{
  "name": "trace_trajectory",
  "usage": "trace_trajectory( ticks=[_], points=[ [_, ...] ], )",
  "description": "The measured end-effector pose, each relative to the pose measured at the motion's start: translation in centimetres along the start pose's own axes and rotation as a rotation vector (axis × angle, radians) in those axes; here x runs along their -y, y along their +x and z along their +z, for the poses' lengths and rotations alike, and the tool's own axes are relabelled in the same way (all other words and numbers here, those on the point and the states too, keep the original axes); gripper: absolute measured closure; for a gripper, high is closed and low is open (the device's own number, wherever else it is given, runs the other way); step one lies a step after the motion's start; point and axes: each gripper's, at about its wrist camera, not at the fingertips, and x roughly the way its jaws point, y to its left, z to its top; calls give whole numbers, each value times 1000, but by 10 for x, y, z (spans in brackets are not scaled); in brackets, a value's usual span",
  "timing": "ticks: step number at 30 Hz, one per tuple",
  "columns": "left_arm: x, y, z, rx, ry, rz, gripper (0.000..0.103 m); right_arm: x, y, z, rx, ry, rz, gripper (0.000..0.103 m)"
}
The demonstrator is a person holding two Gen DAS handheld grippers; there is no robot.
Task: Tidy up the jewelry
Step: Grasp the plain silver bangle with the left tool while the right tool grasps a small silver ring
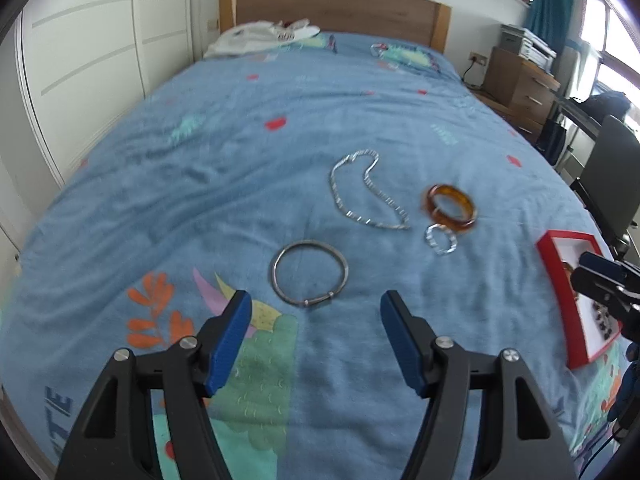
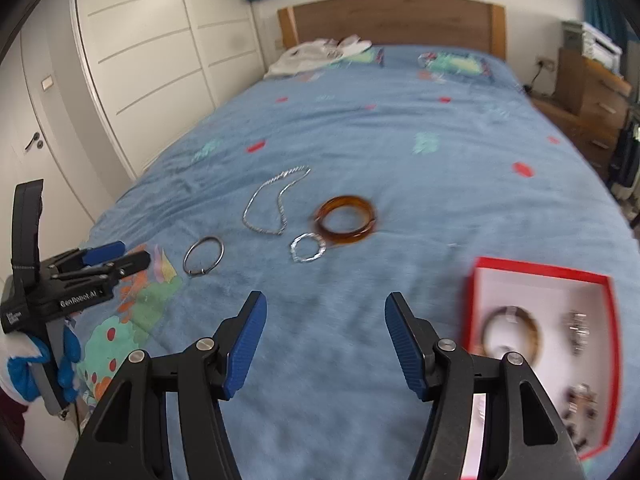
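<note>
Loose jewelry lies on a blue bedspread [image 1: 200, 200]. A thin silver bangle [image 1: 273, 272] [image 2: 186, 260] sits just ahead of my left gripper [image 1: 316, 298] [image 2: 128, 254], which is open and empty. Further off lie a silver chain necklace [image 1: 334, 188] [image 2: 250, 208], an amber bangle [image 1: 440, 190] [image 2: 348, 238] and a small silver bracelet [image 1: 430, 238] [image 2: 298, 256] touching it. A red box [image 1: 560, 236] [image 2: 540, 270] with a white lining holds a brown bracelet [image 2: 490, 320] and smaller pieces. My right gripper [image 2: 326, 298] [image 1: 600, 276] hovers open, empty, left of the box.
White clothes [image 2: 320, 54] lie by the wooden headboard [image 2: 392, 20]. White wardrobe doors [image 2: 140, 60] run along the left of the bed. A wooden dresser [image 1: 520, 84] and a dark chair [image 1: 612, 172] stand on the right. A blue-gloved hand [image 2: 68, 352] holds the left gripper.
</note>
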Motion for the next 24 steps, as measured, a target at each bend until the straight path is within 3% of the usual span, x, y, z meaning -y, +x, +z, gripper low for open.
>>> trace_trajectory(
  ticks=[10,24],
  points=[
    [-1,58,2,-61,1,-41,38,-9,93,12,-109,24,50,42],
    [-11,107,7,-82,-5,-31,36,-14,152,22,-137,8,74,42]
  ],
)
